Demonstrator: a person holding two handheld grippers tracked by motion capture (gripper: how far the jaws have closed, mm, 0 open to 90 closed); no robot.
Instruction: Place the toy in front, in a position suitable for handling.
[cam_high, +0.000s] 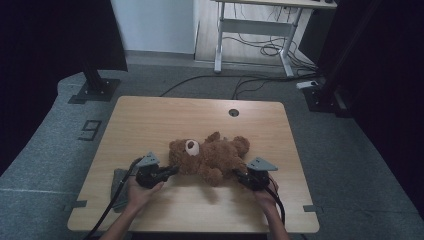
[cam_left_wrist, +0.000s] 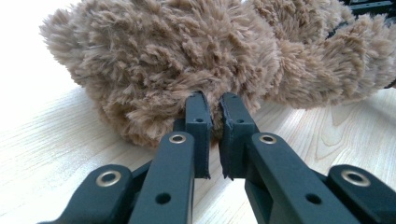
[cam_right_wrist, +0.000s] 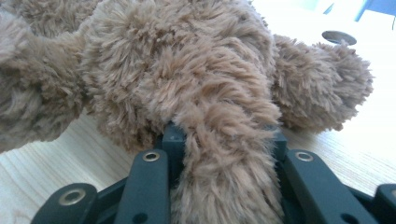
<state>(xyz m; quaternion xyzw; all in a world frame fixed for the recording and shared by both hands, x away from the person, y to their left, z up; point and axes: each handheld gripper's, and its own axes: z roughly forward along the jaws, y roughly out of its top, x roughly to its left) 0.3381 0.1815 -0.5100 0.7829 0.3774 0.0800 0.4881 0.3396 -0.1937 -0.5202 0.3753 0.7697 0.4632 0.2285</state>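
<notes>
On the wooden table (cam_high: 150, 115) a teddy (cam_high: 210, 155) lies mid-board, the left gripper (cam_left_wrist: 212, 109) pinching only head fur and the right gripper (cam_right_wrist: 224, 140) clamping 1 leg, so lifting could slip the left's shallow hold.

This looks like a lab or recording studio: a bare wooden table (cam_high: 150, 120) on grey carpet (cam_high: 45, 150), dark curtains (cam_high: 55, 35), black stand bases (cam_high: 95, 90), loose floor cables (cam_high: 250, 82), and a height-adjustable desk (cam_high: 260, 30) behind.
</notes>
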